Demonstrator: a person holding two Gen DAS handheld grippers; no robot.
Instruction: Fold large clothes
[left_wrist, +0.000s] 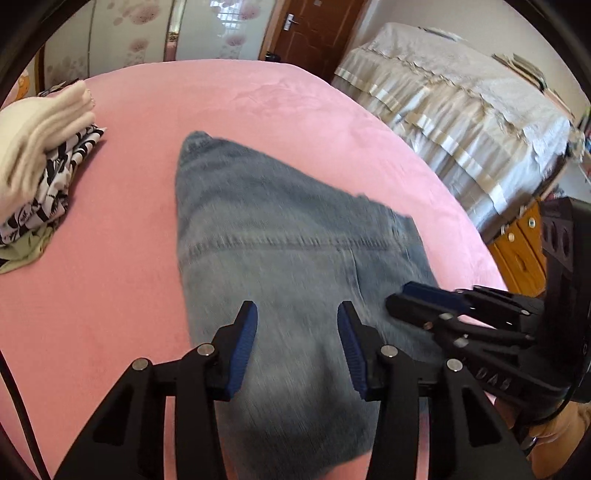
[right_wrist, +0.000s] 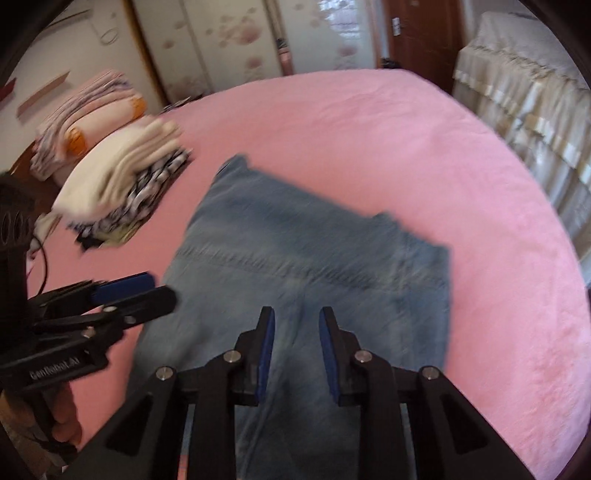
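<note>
- Ahead of both grippers, faded blue jeans (left_wrist: 280, 258) lie folded on the plush pink bedspread (left_wrist: 129, 280), long axis running away from them.
- Left gripper (left_wrist: 297, 314) and right gripper (right_wrist: 297, 317) hover released, jaws parted above the denim.

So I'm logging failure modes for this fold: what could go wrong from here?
1. Both tongs, left and right, show a gap between their pads over the jeans; a shallow pinch might catch only the top layer.
2. Dragging the denim toward the stack of folded clothes could knock it.
</note>
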